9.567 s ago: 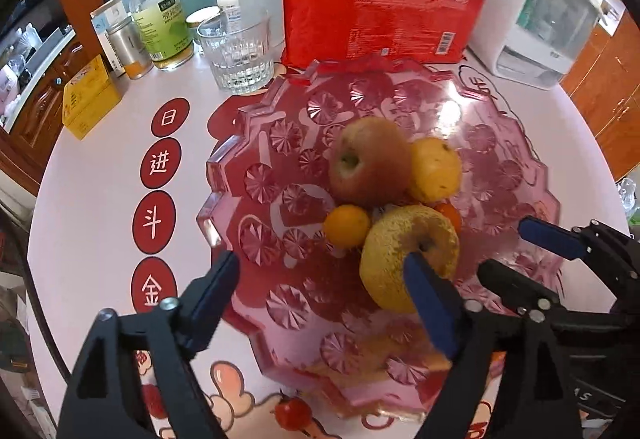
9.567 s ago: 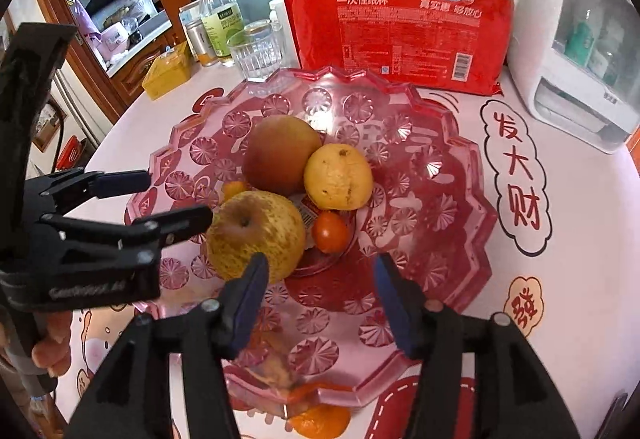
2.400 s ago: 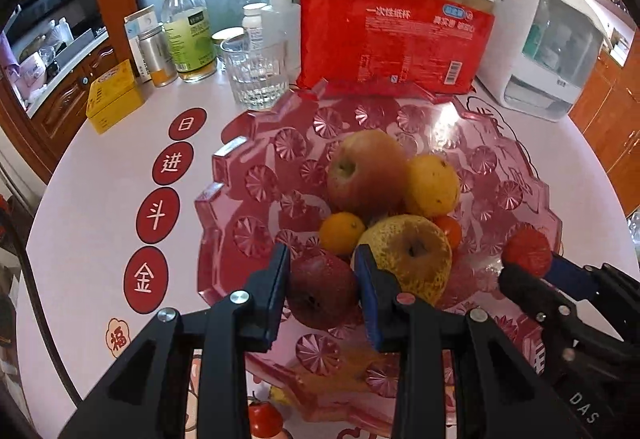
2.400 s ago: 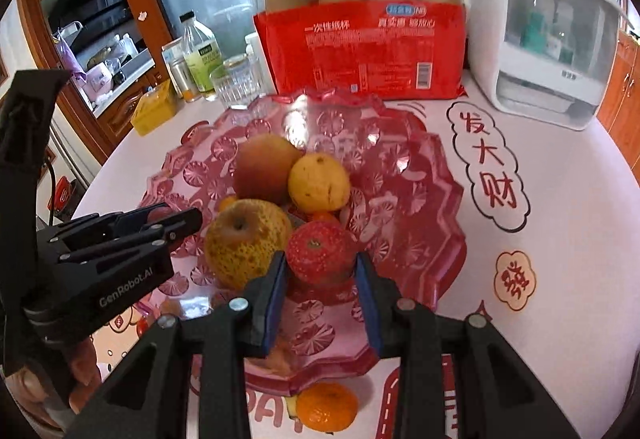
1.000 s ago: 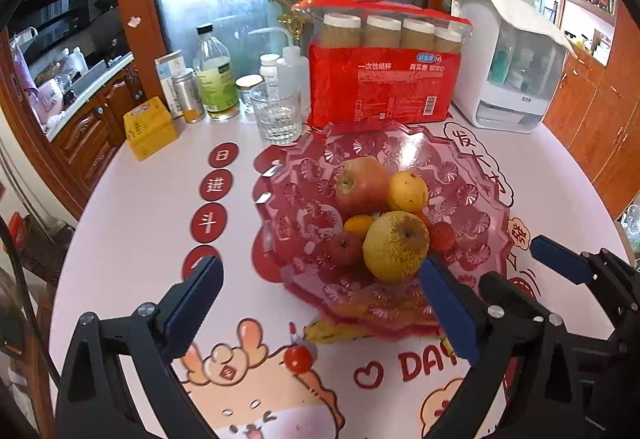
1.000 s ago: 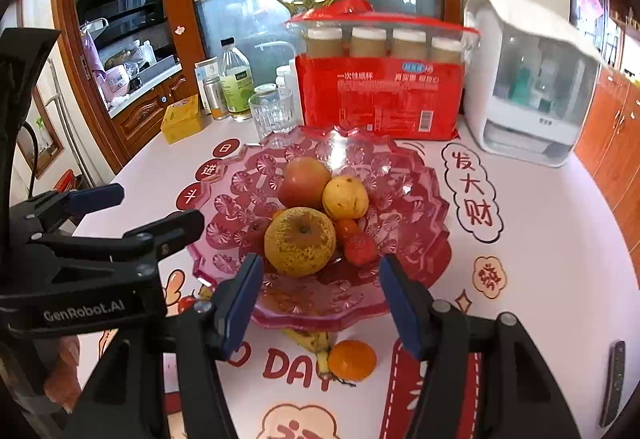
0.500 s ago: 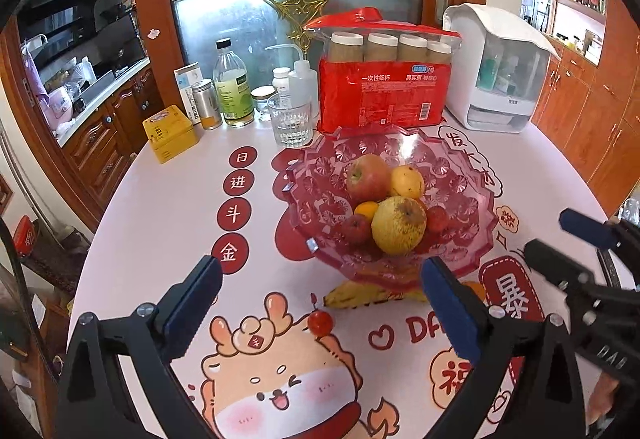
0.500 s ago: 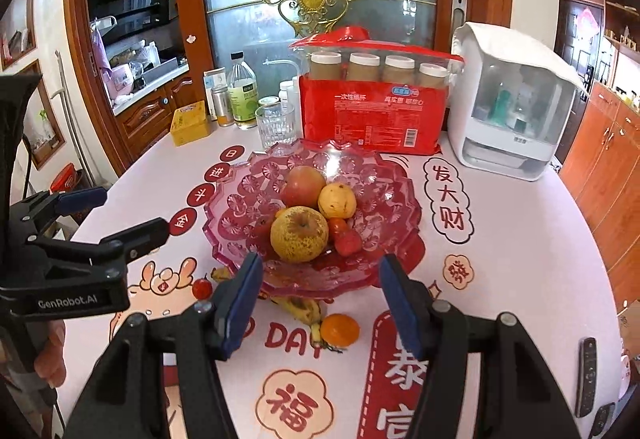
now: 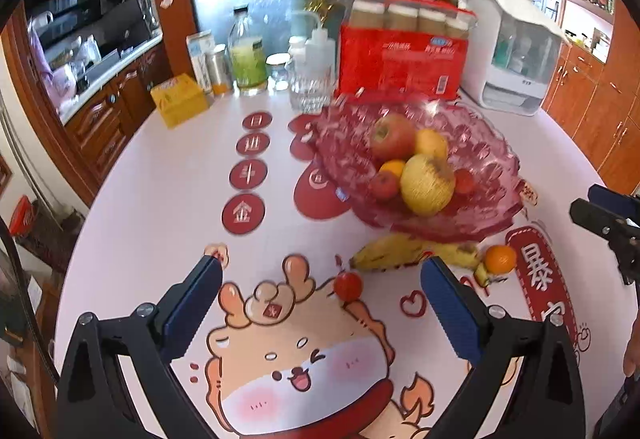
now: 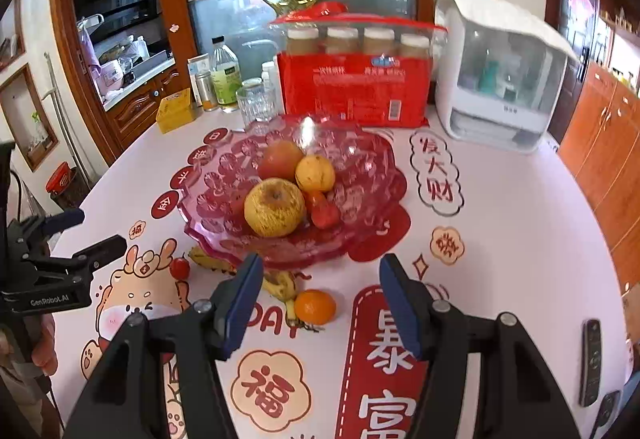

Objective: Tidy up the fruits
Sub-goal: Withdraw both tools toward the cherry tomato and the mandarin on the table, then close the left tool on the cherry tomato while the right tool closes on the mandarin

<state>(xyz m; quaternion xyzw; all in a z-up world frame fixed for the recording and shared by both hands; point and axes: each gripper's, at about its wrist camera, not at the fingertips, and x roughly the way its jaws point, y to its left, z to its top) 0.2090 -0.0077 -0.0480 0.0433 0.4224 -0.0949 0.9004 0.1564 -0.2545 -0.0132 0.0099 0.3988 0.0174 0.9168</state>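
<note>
My tabletop (image 10: 520, 239) carries the pink glass bowl (image 10: 368, 175), which holds a yellow pear (image 10: 275, 207), a red apple (image 10: 280, 159), a yellow orange (image 10: 315, 173) and smaller red fruits. A banana (image 9: 386, 251) lies partly under the bowl's near edge, with a tangerine (image 10: 315, 306) beside its stem and a cherry tomato (image 9: 348, 286) near its other end. My left gripper (image 9: 320, 303) and right gripper (image 10: 320, 303) hover above the tabletop, jaws spread wide and holding nothing.

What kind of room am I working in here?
Likely a home dining area beside a kitchen: a round table with a fruit bowl, wooden cabinets, and a kitchen counter behind.
</note>
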